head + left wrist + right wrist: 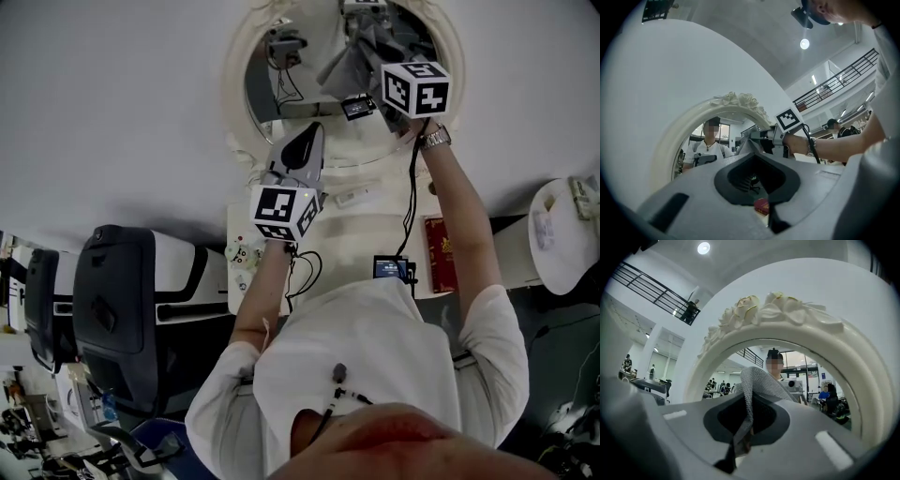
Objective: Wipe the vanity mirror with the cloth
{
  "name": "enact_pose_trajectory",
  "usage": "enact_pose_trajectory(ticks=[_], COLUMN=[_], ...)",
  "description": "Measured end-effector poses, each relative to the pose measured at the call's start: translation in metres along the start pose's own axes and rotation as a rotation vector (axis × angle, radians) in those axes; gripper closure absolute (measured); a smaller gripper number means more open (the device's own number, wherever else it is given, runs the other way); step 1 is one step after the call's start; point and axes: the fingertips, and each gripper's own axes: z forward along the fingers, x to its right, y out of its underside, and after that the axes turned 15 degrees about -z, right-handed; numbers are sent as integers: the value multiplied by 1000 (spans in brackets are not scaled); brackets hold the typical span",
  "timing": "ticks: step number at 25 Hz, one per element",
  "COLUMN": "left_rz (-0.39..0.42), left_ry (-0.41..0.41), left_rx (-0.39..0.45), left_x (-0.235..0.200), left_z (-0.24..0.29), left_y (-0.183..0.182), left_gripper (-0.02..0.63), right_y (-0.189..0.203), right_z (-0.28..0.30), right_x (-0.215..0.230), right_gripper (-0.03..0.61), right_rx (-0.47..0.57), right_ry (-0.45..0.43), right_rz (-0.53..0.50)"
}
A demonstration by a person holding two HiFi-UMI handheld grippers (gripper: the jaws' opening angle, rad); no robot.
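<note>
Holds the right gripper [749, 404] up before the vanity mirror [262, 98], at the upper right of the oval glass, jaws pinched together on the cloth [757, 380] — a grey, knit-textured piece that folds over the jaw tips and trails down through the hollow behind them. Shows in the head view as a grey bunch against the glass; cannot tell from any view whether it actually touches. Holds the left gripper [314, 136] lower, by the bottom left of the cream frame [797, 317], jaws closed on each other with nothing between them — only a glimpse of a red book [761, 205] through the hollow behind the tips. Points both grippers toward the mirror, the left one below and to the left of the right one, clearly apart. Bears moulded roses along the top of the frame. Stands at the back of a cream vanity table [347, 230], against a white wall [112, 103]. Has the red book lying toward the table's right, a small dark device [391, 269] with a lit screen just left of it, and a black cable [411, 197] hanging from the right gripper down along the forearm. Wears a watch [434, 139] on the right wrist and a white short-sleeved shirt. Has a bulky black-and-white object [122, 291] beside the table's left end, too unclear to name.
</note>
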Motion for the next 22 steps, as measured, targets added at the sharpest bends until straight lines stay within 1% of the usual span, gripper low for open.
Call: enact_pose_trajectory(ticks=[6, 14, 17, 20, 22], left_rz=[-3, -12, -10, -9, -7], left_ry=[39, 57, 61, 53, 37], left_rx=[-10, -21, -24, -25, -26], left_x=[12, 19, 19, 18, 14], left_z=[13, 21, 21, 18, 13], left_y=[7, 14, 14, 14, 12], left_gripper=[609, 609, 609, 609, 609], right_y=[15, 26, 28, 27, 24], right_z=[-20, -40, -42, -44, -41], right_x=[35, 68, 74, 75, 66], right_gripper=[566, 566, 566, 566, 566], right_rx=[-18, -30, -39, -32, -23], right_ry=[74, 123, 141, 181, 169], right_rz=[16, 39, 41, 43, 50])
